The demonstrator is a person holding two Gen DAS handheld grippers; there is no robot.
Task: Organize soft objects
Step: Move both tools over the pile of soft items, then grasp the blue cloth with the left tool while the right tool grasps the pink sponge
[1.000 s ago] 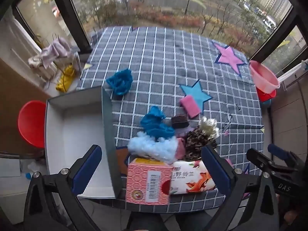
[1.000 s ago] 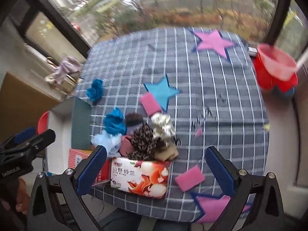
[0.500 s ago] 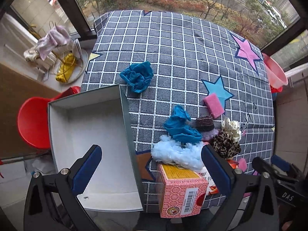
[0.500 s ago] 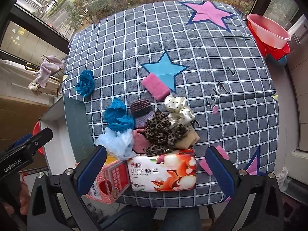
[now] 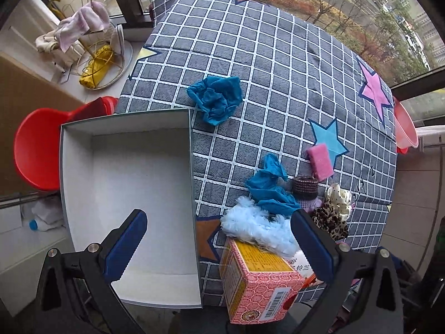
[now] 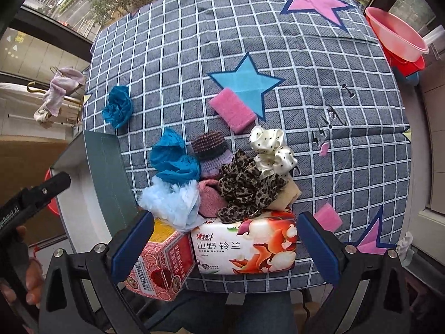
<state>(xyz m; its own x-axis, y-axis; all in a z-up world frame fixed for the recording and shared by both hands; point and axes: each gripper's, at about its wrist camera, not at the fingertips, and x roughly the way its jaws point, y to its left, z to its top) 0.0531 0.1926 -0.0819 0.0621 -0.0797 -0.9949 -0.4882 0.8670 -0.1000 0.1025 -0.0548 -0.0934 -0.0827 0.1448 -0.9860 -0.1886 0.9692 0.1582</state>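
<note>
Your left tool is spread wide and grips nothing; it hovers over the near left corner of the table, one finger above the open white box, the other above the pile of soft things. Your right tool is likewise spread and empty, its fingers flanking the floral tissue pack at the near edge. The soft things lie clustered just behind that pack: a pale blue fluffy piece, a crumpled blue cloth, a knitted brown-and-lilac piece, a pink knit, a leopard scrunchie and a white dotted scrunchie, all touching one another. A second blue cloth lies apart, just beyond the far right corner of the box. A pink sponge rests on the edge of the blue star; a smaller pink one sits near the right edge. The pink carton stands tilted at the near edge, between box and pile, and blocks a direct low path from the pile into the box. Compared with one second ago, both cameras sit higher and look down more steeply, the box interior is exposed more fully, and neither tool's spread has changed.
</note>
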